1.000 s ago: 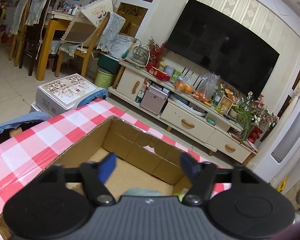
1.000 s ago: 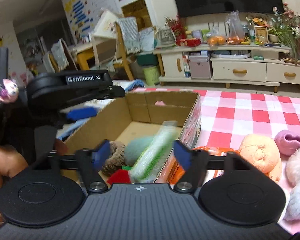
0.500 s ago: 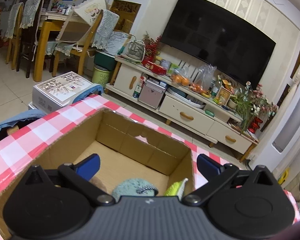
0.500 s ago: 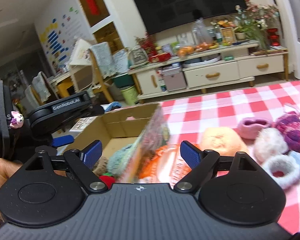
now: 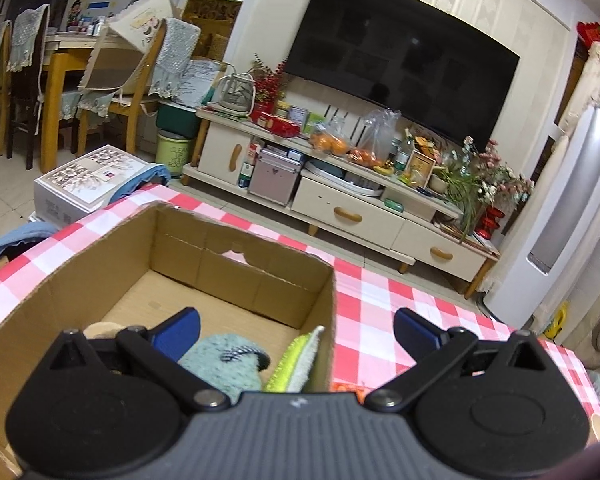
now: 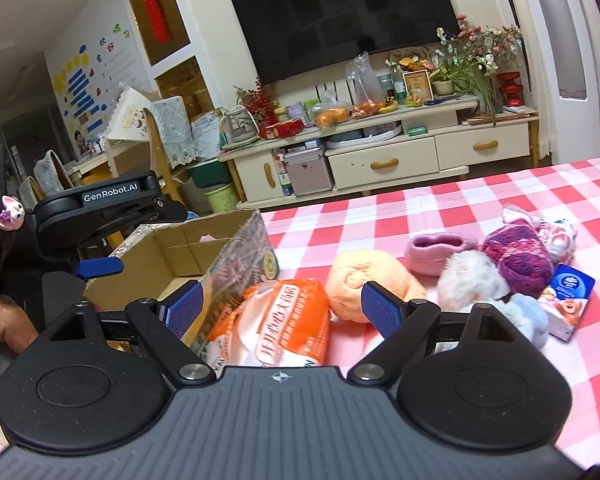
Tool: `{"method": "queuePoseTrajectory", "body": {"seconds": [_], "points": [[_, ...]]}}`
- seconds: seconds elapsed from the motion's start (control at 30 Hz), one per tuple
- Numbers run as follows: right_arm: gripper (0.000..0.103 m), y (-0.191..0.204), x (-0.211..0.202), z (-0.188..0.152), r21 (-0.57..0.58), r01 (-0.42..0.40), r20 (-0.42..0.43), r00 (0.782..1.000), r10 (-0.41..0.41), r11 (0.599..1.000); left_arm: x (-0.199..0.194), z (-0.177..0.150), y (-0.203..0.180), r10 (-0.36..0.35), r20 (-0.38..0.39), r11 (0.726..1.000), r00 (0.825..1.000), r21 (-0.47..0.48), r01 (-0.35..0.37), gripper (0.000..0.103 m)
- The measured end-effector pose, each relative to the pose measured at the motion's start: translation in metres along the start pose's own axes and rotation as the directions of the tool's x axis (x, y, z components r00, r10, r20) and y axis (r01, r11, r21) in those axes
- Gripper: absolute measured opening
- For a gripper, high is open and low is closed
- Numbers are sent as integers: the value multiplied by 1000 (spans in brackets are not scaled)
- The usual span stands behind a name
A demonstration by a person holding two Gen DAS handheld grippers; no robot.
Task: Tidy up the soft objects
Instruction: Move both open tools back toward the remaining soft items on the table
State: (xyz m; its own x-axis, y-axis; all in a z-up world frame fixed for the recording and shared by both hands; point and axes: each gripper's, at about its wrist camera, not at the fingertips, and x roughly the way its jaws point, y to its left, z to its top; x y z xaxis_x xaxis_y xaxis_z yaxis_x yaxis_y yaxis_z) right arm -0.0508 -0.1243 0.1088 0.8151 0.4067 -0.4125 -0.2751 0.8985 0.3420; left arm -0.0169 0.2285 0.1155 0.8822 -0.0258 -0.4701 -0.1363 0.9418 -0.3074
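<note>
An open cardboard box (image 5: 236,264) stands on the red checked table (image 5: 380,320); it also shows in the right wrist view (image 6: 188,244). In it lie a teal knitted piece (image 5: 224,364), a green-and-white cloth (image 5: 296,360) against the right wall, and a tan piece (image 5: 100,329). My left gripper (image 5: 296,330) is open and empty above the box's near right corner. My right gripper (image 6: 282,304) is open and empty above an orange packet (image 6: 288,320). Right of it lie an orange soft roll (image 6: 364,276), a pink slipper (image 6: 436,250), a white fluffy piece (image 6: 472,280) and a purple knitted hat (image 6: 520,256).
The left gripper's body (image 6: 108,208) shows at the left of the right wrist view, over the box. A blue packet (image 6: 570,288) and a pale blue fluffy piece (image 6: 528,316) lie at the pile's right. A TV stand (image 5: 340,208) and chairs (image 5: 112,92) stand beyond the table.
Both grippers have opened wider. The right gripper let go of the green-and-white cloth into the box, then swung right toward the pile of soft things. The left gripper drifted right and up.
</note>
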Motion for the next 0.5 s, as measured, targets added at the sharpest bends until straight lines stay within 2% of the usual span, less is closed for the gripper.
{"method": "queuePoseTrajectory", "body": {"seconds": [0.5], "points": [[103, -8, -7, -6, 13, 69, 19, 997, -70, 998, 0, -18, -37, -34, -26, 995, 999, 88, 36, 102]]}}
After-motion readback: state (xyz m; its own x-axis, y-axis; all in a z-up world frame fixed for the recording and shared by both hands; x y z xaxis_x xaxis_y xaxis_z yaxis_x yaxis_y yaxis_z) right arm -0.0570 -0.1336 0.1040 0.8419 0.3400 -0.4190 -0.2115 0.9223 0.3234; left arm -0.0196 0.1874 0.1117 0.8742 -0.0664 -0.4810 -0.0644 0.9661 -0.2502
